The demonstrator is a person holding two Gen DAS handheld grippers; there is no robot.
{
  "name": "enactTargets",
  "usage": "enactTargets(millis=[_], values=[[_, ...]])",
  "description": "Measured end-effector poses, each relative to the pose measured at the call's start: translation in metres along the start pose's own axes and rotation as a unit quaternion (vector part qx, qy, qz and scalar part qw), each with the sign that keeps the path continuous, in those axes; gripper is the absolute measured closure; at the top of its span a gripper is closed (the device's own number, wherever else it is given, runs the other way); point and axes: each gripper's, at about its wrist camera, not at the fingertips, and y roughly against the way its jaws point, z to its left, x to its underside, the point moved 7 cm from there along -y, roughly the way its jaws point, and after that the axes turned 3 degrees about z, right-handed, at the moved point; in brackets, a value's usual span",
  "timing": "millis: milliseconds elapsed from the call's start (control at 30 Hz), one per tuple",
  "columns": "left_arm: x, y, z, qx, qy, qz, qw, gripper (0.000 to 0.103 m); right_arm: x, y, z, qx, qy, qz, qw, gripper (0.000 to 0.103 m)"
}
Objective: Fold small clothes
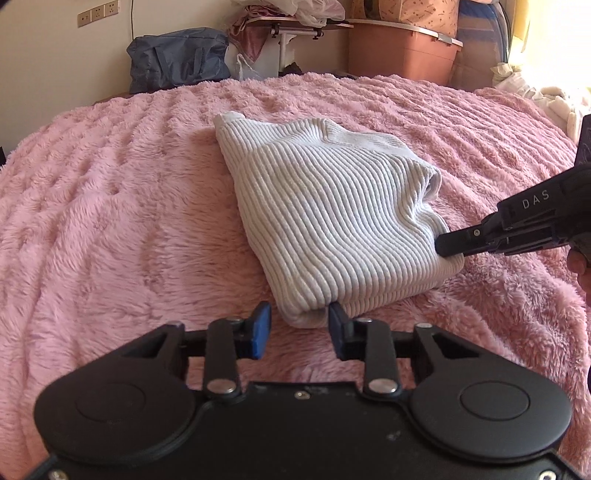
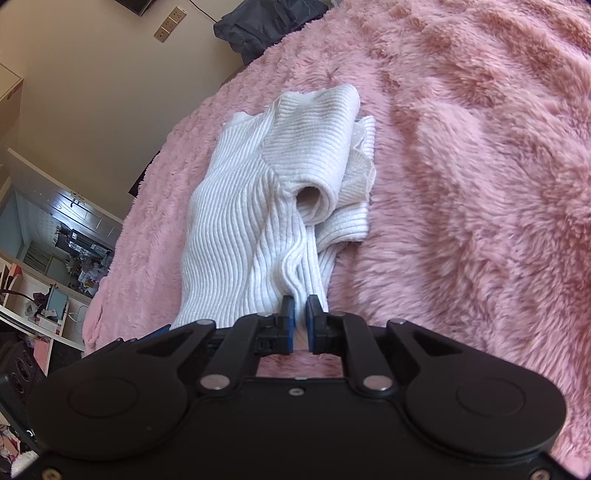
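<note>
A folded white ribbed sweater (image 1: 325,206) lies on the pink fluffy blanket (image 1: 110,206). My left gripper (image 1: 299,314) sits at its near corner, which pokes in between the blue pads. The right pad touches the knit, the left pad stands a little apart from it, so the jaws are open. From the right, my right gripper (image 1: 443,247) pinches the sweater's right edge. In the right wrist view the right gripper (image 2: 300,310) is shut on a bunched fold of the sweater (image 2: 236,229), whose rolled sleeve lies on top further off.
The blanket (image 2: 461,166) covers the whole bed. Beyond its far edge stand a dark blue bag (image 1: 177,59), a small white table (image 1: 291,29) and a brown storage box (image 1: 402,51). A person's hand (image 1: 580,266) shows at the right edge.
</note>
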Motion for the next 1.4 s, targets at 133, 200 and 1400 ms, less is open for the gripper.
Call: enactTargets(millis=[133, 200, 1400], values=[[0.001, -0.001, -0.002, -0.001, -0.029, -0.007, 0.9995, 0.086, 0.000, 0.000, -0.004, -0.003, -0.004, 0.000, 1.000, 0.095], [-0.002, 0.002, -0.005, -0.008, -0.041, -0.018, 0.9990, 0.086, -0.001, 0.000, -0.004, -0.003, -0.005, 0.000, 1.000, 0.095], [-0.070, 0.015, -0.010, 0.090, 0.095, -0.068, 0.9890, 0.087, -0.081, -0.003, 0.101, -0.004, 0.182, -0.047, 0.982, 0.081]])
